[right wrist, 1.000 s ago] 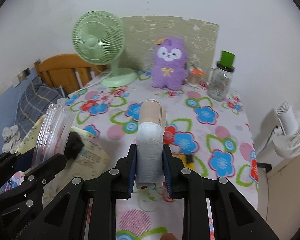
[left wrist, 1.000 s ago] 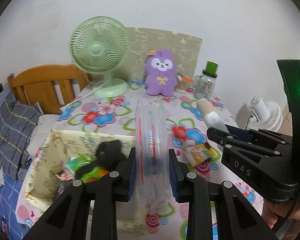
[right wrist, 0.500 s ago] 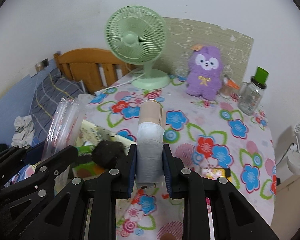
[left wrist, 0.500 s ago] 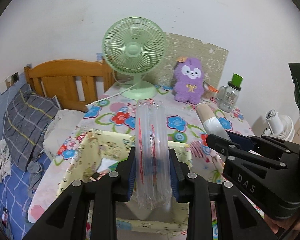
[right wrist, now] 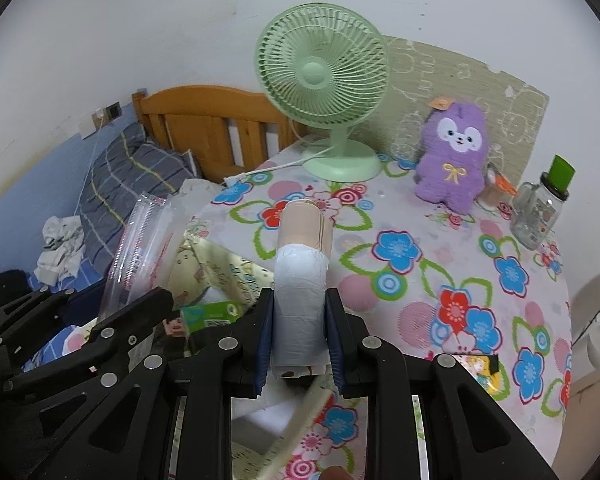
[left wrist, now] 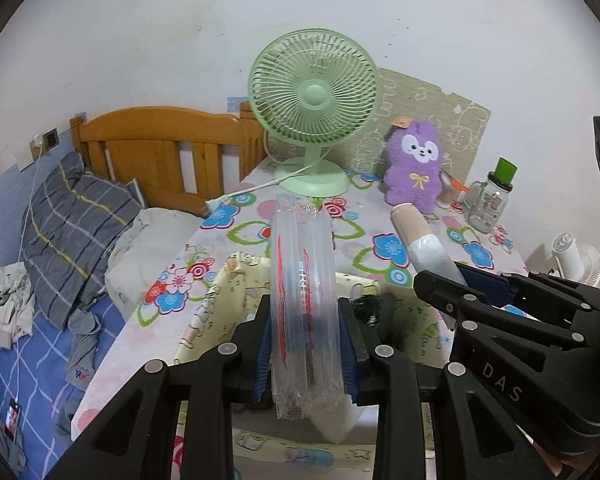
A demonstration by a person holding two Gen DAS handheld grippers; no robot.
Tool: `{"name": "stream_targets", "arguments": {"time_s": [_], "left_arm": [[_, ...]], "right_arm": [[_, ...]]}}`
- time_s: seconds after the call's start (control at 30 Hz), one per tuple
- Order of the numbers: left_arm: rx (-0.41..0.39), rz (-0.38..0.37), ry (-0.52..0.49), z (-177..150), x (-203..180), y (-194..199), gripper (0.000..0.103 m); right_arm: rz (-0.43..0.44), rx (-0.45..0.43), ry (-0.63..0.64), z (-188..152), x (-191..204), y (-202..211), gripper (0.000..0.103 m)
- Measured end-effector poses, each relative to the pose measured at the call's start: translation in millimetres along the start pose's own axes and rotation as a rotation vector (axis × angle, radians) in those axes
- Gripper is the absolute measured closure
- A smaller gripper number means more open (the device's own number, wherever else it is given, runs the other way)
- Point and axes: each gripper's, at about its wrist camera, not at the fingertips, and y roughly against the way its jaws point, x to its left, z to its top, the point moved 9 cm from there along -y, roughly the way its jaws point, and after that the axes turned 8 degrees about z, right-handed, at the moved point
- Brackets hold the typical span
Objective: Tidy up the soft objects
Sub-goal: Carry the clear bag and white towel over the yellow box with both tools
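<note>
My left gripper [left wrist: 305, 344] is shut on a clear inflated air-cushion pack [left wrist: 303, 300], held upright over the pale yellow fabric storage box [left wrist: 220, 300]. It also shows in the right wrist view [right wrist: 140, 252]. My right gripper [right wrist: 300, 344] is shut on a roll of beige and white bags [right wrist: 300, 276], just right of the box [right wrist: 220, 264]. The roll also shows in the left wrist view [left wrist: 420, 240]. The box holds a green packet [right wrist: 212, 316] and a black soft item [left wrist: 370, 306]. A purple plush toy [right wrist: 454, 156] sits at the table's back.
A green desk fan [right wrist: 324, 92] stands at the back of the flowered table [right wrist: 440, 280]. A glass jar with a green lid [right wrist: 540, 208] is at the back right. A yellow packet [right wrist: 480, 368] lies on the table. A wooden bed with a grey pillow [left wrist: 72, 220] is left.
Both grippers have moved left with their loads, from over the table's middle toward its left edge above the storage box. The fan and plush now appear further right.
</note>
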Motion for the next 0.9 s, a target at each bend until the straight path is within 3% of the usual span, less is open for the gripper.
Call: {"name": "stream_targets", "arguments": {"time_s": [0.5,0.67,0.73,0.77,0.9], "left_arm": [[0.066,0.051,0.020,-15,27,-28,0.071],[0.081,0.077,0.024,-17,33,-34,0.056],[0.089,0.085,0.034,-16,37,-34,0.035],[0.092,0.098,0.046,-16,41,-34,0.032],[0.095,0.116,0.081,-16,51,-33,0.018]], "right_arm": [[0.028,0.061,0.015,-4,17,-34,0.076],[0.033,0.079,0.008,-6,16,-42,0.076],[0.036,0.078,-0.002,-6,16,-43,0.075],[0.036,0.077,-0.007,-6,15,-44,0.074],[-0.007,0.058,-0.029,-3,3,-39,0.045]]}}
